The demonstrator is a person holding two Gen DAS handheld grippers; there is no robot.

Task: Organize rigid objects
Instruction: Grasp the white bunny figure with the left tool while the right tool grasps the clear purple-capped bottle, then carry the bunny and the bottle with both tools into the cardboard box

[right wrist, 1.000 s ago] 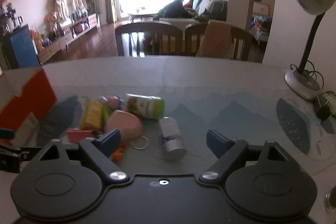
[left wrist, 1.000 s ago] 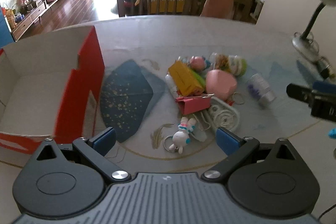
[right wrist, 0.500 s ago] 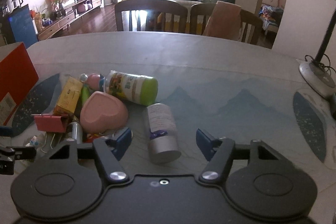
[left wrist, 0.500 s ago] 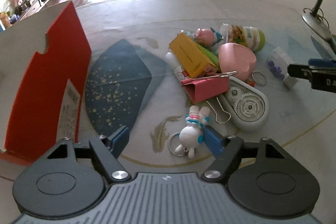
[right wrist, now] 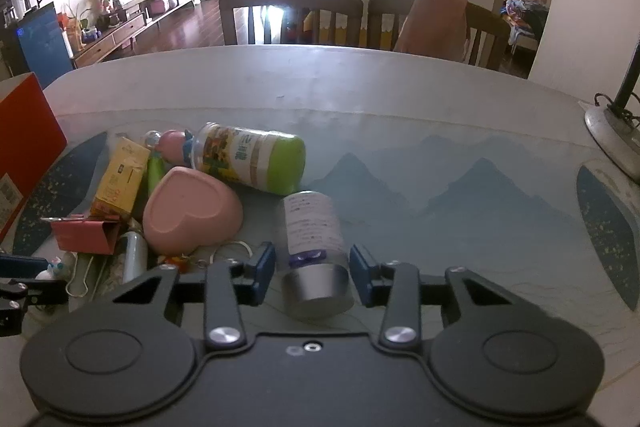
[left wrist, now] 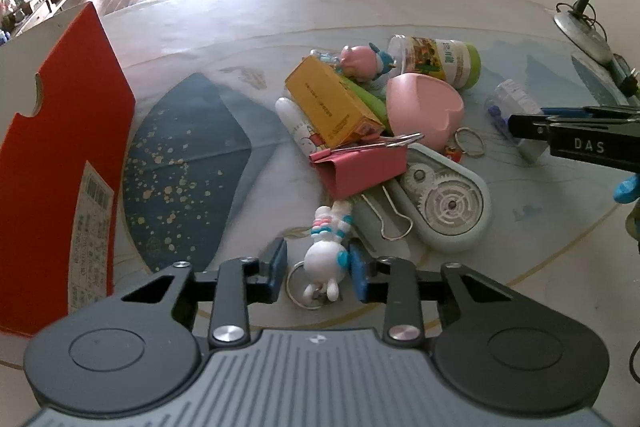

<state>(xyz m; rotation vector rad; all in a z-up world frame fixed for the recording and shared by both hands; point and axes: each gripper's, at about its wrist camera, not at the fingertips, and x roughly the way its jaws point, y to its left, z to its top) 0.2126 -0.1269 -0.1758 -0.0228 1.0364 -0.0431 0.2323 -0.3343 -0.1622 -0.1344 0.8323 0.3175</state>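
Observation:
A heap of small items lies on the table. My left gripper [left wrist: 317, 271] points down at a white bunny keychain [left wrist: 326, 255], which lies between its closing jaws. The right pad is at the bunny's side and a gap shows at the left pad. My right gripper [right wrist: 312, 275] straddles a small bottle with a silver cap [right wrist: 314, 227], which lies on its side. These jaws are closing too, with the pads close on both sides and a sliver of gap on the left. An open red box [left wrist: 60, 155] stands at the left.
The heap holds a yellow box [left wrist: 332, 107], a pink heart dish [left wrist: 424, 111], a green-capped bottle [left wrist: 440, 61], a pink binder clip [left wrist: 360, 167], a correction tape dispenser [left wrist: 448, 203] and a pig figure [left wrist: 360, 61]. A lamp base [right wrist: 612, 131] sits at the right. Chairs [right wrist: 288, 15] stand behind the table.
Both grippers have sunk toward the table. The left jaws narrowed around the bunny keychain and the right jaws narrowed around the small bottle.

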